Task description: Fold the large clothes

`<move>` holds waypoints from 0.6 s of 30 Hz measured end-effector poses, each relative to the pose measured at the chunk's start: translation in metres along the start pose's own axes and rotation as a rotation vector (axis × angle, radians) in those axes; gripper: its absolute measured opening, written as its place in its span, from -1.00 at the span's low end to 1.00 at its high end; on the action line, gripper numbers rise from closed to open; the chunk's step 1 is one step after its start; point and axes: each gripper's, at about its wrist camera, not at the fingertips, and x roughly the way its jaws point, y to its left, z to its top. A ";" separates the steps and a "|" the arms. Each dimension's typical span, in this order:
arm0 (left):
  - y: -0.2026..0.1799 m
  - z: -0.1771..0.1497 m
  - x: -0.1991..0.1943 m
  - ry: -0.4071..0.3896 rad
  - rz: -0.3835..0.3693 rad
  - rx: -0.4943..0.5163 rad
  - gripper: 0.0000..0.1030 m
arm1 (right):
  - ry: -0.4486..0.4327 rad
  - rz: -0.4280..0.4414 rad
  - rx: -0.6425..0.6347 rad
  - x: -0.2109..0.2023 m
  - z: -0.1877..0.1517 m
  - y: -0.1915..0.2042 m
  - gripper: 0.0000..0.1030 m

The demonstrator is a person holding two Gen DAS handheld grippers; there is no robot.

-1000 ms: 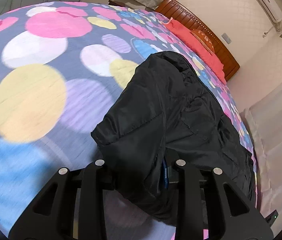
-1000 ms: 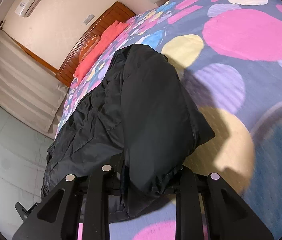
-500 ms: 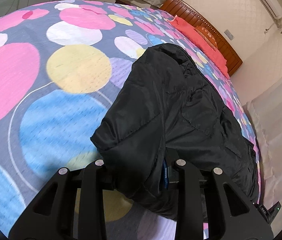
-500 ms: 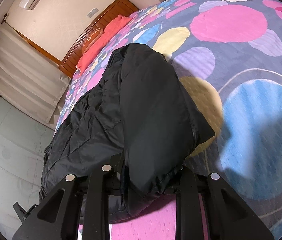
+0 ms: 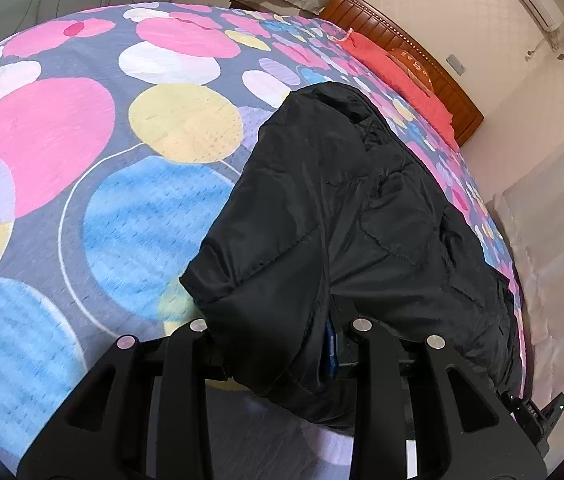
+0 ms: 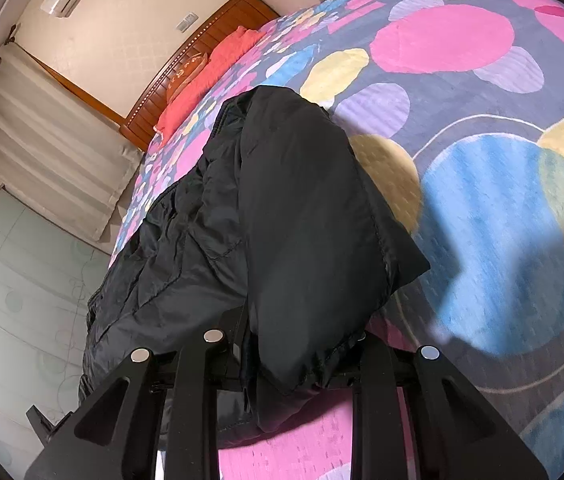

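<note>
The left gripper (image 5: 278,344) is clenched on a bunched edge of the black jacket (image 5: 345,216), with cloth filling the gap between its fingers; its hold sits on a padded fold near a seam, and the fabric looks smooth and slippery. The jacket hangs partly lifted from this grip and trails away across the bedspread (image 5: 102,184) toward the red pillow (image 5: 401,80) and wooden headboard (image 5: 413,60). The right gripper (image 6: 293,356) is likewise clamped on the jacket (image 6: 293,208), here on a hem with a gathered, elasticated edge that droops below the fingers. Probable faults: if the two grippers separate too quickly, the slick shell may slide out of one clamp, and the lifted portion would collapse in a heap. If either grip holds only the outer layer, the padding underneath may lag and the fold line would come out crooked. The far end of the garment lies near the side edge of the bed; a strong pull toward that side could drag the bulk off the bedspread (image 6: 501,184). Uneven lift heights between the two sides would twist the garment.
</note>
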 end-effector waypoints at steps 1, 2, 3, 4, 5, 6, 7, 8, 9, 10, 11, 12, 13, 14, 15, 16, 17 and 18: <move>0.001 -0.001 -0.001 0.001 0.000 -0.001 -0.41 | 0.001 0.002 0.000 0.000 0.000 -0.001 -0.53; 0.002 -0.002 -0.001 0.000 0.000 -0.001 -0.41 | 0.002 0.003 -0.002 0.000 0.000 -0.001 -0.53; 0.002 -0.002 -0.002 0.000 0.001 0.000 -0.41 | 0.002 0.004 -0.004 0.000 0.000 -0.002 -0.53; 0.001 -0.002 -0.003 -0.001 0.002 0.001 -0.41 | 0.004 0.005 -0.005 -0.001 0.000 -0.003 -0.53; 0.002 -0.002 -0.003 -0.001 0.002 0.002 -0.41 | 0.005 0.006 -0.006 0.000 0.000 -0.003 -0.53; 0.001 -0.003 -0.003 -0.001 0.003 0.002 -0.41 | 0.006 0.008 -0.007 -0.001 0.000 -0.004 -0.53; 0.002 -0.003 -0.004 0.000 0.003 0.002 -0.41 | 0.007 0.008 -0.007 -0.001 0.000 -0.004 -0.53; 0.002 -0.004 -0.004 0.000 0.002 0.002 -0.41 | 0.008 0.009 -0.009 -0.001 0.001 -0.005 -0.53; 0.003 -0.004 -0.005 0.000 0.002 0.001 -0.41 | 0.009 0.009 -0.009 -0.001 0.001 -0.005 -0.53; 0.003 -0.004 -0.005 0.001 0.002 0.002 -0.41 | 0.010 0.009 -0.011 -0.002 0.001 -0.005 -0.53; 0.003 -0.004 -0.005 0.002 0.001 0.003 -0.41 | 0.012 0.009 -0.012 -0.002 0.001 -0.005 -0.53; 0.004 -0.005 -0.007 0.003 -0.001 0.003 -0.41 | 0.014 0.010 -0.013 -0.002 0.001 -0.005 -0.53; 0.004 -0.005 -0.008 0.005 -0.003 0.004 -0.41 | 0.016 0.011 -0.014 -0.003 0.000 -0.006 -0.53; 0.006 -0.007 -0.009 0.007 -0.004 0.006 -0.41 | 0.019 0.012 -0.014 -0.003 0.000 -0.006 -0.53; 0.006 -0.008 -0.010 0.009 -0.006 0.008 -0.41 | 0.022 0.012 -0.014 -0.003 0.000 -0.006 -0.53; 0.007 -0.009 -0.012 0.010 -0.008 0.009 -0.41 | 0.025 0.013 -0.013 -0.004 0.000 -0.007 -0.53; 0.008 -0.011 -0.014 0.011 -0.009 0.011 -0.41 | 0.027 0.014 -0.013 -0.005 0.000 -0.007 -0.53; 0.009 -0.012 -0.016 0.012 -0.010 0.011 -0.41 | 0.030 0.015 -0.014 -0.006 0.000 -0.008 -0.53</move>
